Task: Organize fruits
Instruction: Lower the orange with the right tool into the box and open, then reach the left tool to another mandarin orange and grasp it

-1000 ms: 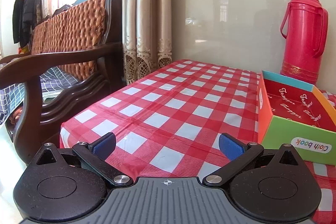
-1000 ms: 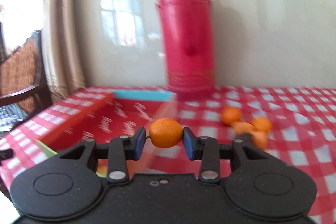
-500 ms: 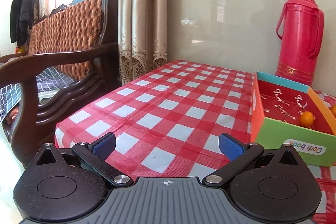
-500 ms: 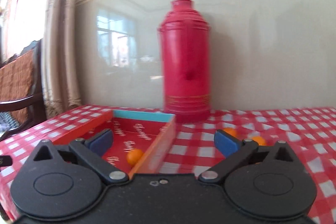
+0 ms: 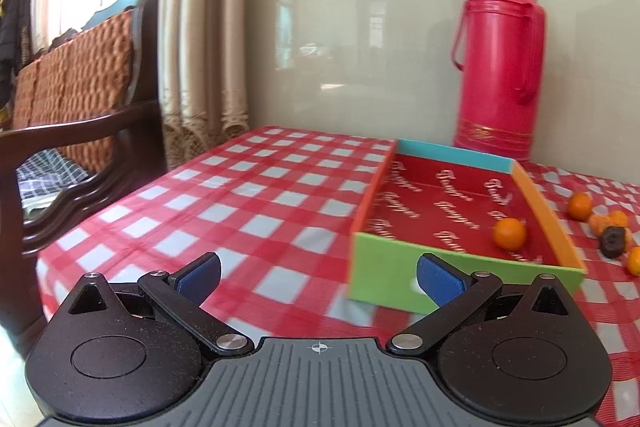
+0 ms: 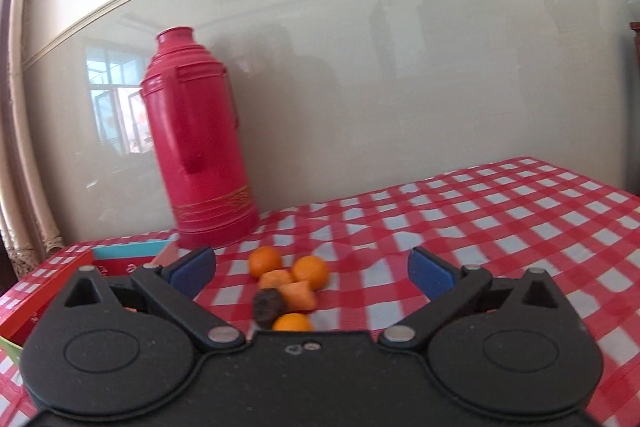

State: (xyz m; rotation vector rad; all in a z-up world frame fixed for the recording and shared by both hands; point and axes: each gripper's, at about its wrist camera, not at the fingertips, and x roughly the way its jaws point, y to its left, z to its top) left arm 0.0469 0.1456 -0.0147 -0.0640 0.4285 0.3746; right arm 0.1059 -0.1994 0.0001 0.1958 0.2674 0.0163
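Left gripper (image 5: 318, 277) spread wide, empty, above checked vinyl tablecloth (image 5: 256, 203) near its left edge. Shallow cardboard box (image 5: 460, 211) just right, one round orange (image 5: 509, 233) inside. Right gripper (image 6: 311, 273) spread, empty, over loose fruit cluster (image 6: 290, 285). Glossy red thermos (image 6: 198, 163) far left.

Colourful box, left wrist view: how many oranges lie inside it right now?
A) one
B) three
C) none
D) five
A: a single orange sits on the red floor of the box, near its orange right wall; the other fruits lie outside on the checked tablecloth.
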